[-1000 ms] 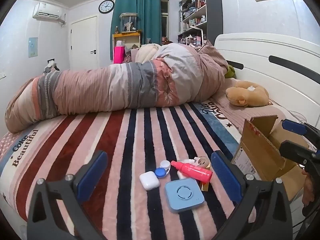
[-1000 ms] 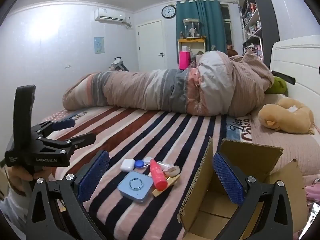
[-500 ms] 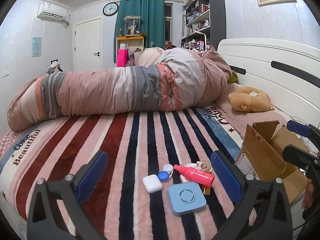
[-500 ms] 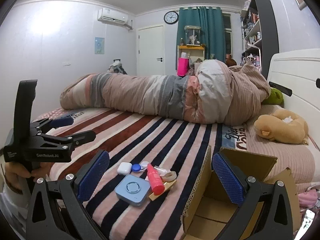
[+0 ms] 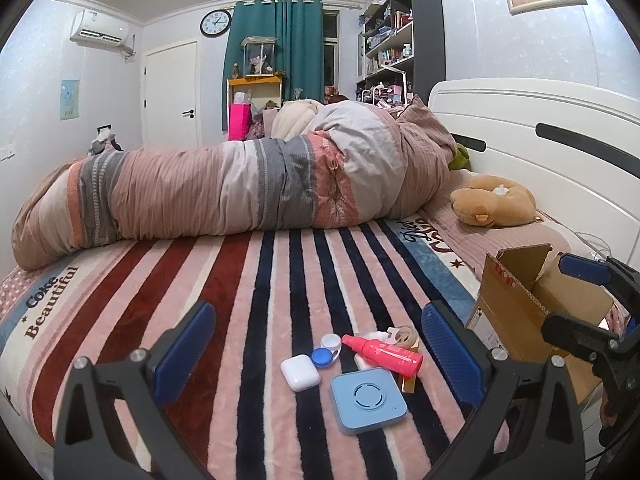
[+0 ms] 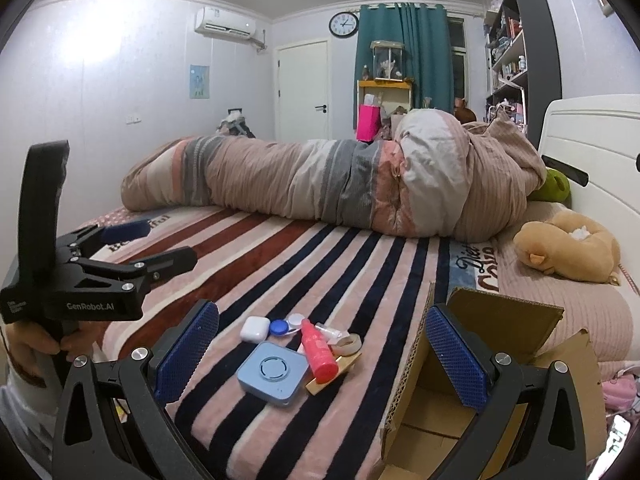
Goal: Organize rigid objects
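Note:
A small pile lies on the striped bed near its front edge: a blue square device (image 5: pixel 367 399) (image 6: pixel 273 373), a red bottle (image 5: pixel 383 353) (image 6: pixel 318 352), a white earbud case (image 5: pixel 300 372) (image 6: pixel 255 327), a blue-and-white lens case (image 5: pixel 327 351) (image 6: pixel 285 325), a tape roll (image 6: pixel 347 344) and a gold card (image 6: pixel 333 370). An open cardboard box (image 5: pixel 524 308) (image 6: pixel 452 396) stands to the right. My left gripper (image 5: pixel 318 354) is open and empty, hovering before the pile. My right gripper (image 6: pixel 322 354) is open and empty, over the pile and the box edge.
A rolled striped duvet (image 5: pixel 240 184) lies across the bed behind. A tan plush toy (image 5: pixel 494 202) rests by the white headboard (image 5: pixel 540 128). The striped blanket (image 5: pixel 224 280) stretches between duvet and pile. The bed's front edge is just below the pile.
Both grippers have tilted or risen slightly, so the pile and box sit lower in view. Nothing on the bed has moved. Both grippers stay open.

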`<state>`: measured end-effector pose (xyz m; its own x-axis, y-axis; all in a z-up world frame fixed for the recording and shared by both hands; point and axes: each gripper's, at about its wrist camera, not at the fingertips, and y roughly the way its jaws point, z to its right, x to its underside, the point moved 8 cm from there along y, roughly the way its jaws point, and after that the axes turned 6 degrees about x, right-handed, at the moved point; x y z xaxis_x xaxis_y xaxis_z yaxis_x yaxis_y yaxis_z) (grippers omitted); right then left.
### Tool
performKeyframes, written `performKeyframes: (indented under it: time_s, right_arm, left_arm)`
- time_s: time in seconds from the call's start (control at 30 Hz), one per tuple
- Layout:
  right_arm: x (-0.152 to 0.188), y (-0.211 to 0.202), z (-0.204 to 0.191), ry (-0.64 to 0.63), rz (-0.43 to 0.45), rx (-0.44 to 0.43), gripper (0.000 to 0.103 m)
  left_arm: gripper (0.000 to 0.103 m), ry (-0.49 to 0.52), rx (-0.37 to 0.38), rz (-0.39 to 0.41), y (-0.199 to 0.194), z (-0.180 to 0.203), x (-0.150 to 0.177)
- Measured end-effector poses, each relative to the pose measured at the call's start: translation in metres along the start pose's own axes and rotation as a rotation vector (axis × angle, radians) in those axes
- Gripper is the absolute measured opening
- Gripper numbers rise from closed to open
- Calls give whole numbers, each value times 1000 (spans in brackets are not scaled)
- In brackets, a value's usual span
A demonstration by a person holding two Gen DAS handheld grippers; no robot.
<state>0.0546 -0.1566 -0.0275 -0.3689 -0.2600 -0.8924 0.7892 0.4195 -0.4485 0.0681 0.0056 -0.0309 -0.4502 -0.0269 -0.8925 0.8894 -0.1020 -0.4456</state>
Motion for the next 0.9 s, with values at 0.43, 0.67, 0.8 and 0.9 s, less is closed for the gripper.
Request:
performKeyframes:
  time_s: [0.43,0.67,0.8,0.9]
  right_arm:
    - [4,1,5,26,-14,-19,103]
    - [6,1,6,29,-14,-19,103]
    - [5,1,5,27,-15,-18,103]
    - [6,1,5,30,-16,-20,103]
  left_arm:
    - [103,5,-5,-6,0,1,-1]
    - [103,5,-6,-5,0,2,-1]
    - [103,6,-6,-6,0,1,-1]
    - [103,4,-5,-5,0,1,-1]
